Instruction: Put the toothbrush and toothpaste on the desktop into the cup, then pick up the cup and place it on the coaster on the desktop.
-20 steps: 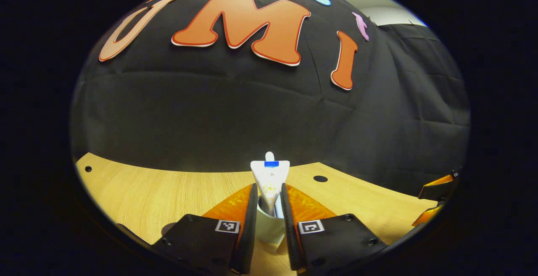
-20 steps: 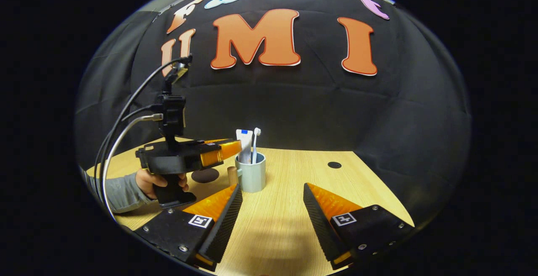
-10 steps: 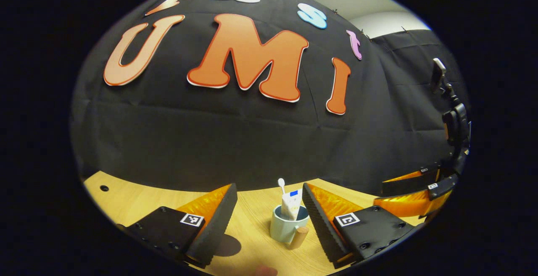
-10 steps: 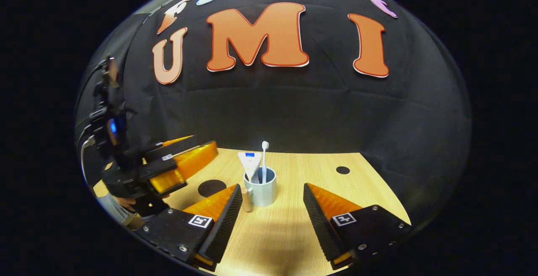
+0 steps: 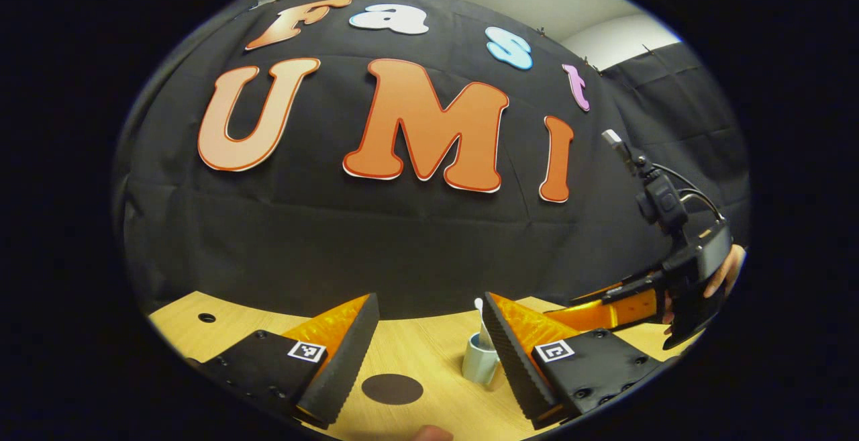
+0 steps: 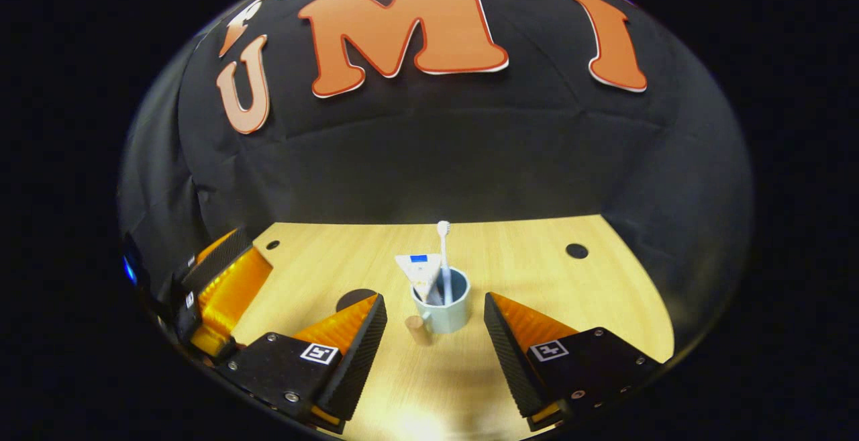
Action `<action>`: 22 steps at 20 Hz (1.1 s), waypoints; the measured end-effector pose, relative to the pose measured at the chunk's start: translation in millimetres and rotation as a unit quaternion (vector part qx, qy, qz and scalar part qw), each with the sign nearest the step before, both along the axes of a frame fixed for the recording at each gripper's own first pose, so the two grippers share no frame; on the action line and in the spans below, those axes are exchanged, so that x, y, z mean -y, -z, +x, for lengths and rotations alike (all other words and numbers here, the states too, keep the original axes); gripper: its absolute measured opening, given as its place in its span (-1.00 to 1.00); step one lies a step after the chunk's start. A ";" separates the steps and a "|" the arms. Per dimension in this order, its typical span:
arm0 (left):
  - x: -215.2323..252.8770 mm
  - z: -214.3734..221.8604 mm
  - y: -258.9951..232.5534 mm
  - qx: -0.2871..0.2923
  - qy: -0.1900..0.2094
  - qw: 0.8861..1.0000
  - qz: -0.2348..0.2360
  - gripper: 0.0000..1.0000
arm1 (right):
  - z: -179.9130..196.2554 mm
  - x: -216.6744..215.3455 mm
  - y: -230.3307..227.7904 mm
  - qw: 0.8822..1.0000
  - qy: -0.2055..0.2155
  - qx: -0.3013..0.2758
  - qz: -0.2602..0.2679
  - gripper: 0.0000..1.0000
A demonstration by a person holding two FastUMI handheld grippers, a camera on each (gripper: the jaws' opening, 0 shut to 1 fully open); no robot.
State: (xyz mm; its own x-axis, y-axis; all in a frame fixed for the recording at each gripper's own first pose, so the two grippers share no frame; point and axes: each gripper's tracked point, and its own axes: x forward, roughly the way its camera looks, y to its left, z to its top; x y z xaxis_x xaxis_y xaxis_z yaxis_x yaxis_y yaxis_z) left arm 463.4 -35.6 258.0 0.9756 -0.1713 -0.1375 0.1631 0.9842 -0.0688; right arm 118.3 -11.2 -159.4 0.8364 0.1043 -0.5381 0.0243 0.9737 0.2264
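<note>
- My right gripper (image 6: 435, 333): fingers spread wide, nothing between them, held low over the desktop (image 6: 537, 273) and aimed at the cup (image 6: 443, 303), which stands just ahead in the gap between the fingertips. No contact that I can see.
- My left gripper (image 5: 429, 333): also spread wide and holding nothing. In the right gripper view it sits off at the left edge (image 6: 221, 286), well apart from the cup.
- Cup: upright on the bare wood, wooden handle (image 6: 417, 329) pointing toward the right gripper's camera. From the left gripper view the cup (image 5: 480, 360) is partly behind that gripper's right finger.
- Toothbrush (image 6: 443, 253): standing in the cup, head up.
- Toothpaste (image 6: 419, 272): also in the cup, leaning to the left against the rim.
- Coaster (image 5: 392, 388): dark disc on the desktop, bare, beside the cup and not under it. In the right gripper view it peeks out behind the left finger (image 6: 352, 299).
- Progress, my reading: both loading steps done. Left to do: grip the cup, lift it, set it on the coaster.
- Right gripper looks best placed for the grab; I would watch the leaning tube during the lift.
</note>
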 end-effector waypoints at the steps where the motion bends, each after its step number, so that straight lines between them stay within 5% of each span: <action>1: -1.8 -10.9 -0.2 0.002 0.000 1.000 0.005 0.94 | 3.2 -6.0 5.3 1.000 -0.006 -0.015 0.013 0.77; 9: -54.6 -42.9 -11.4 0.002 -0.043 0.998 0.049 0.94 | 19.7 -23.2 57.6 0.990 -0.004 -0.142 -0.010 0.72; 13: -77.9 -57.4 -12.3 0.003 -0.062 0.997 0.044 0.94 | 30.7 -15.6 90.5 0.979 0.037 -0.200 -0.014 0.70; 21: -90.8 -69.9 12.8 -0.030 -0.070 0.997 0.021 0.93 | 33.8 -14.8 145.9 0.959 0.065 -0.274 -0.014 0.37; 22: -91.2 -69.9 13.7 -0.031 -0.070 0.997 0.017 0.94 | 33.3 -14.0 143.3 0.959 0.067 -0.274 -0.019 0.20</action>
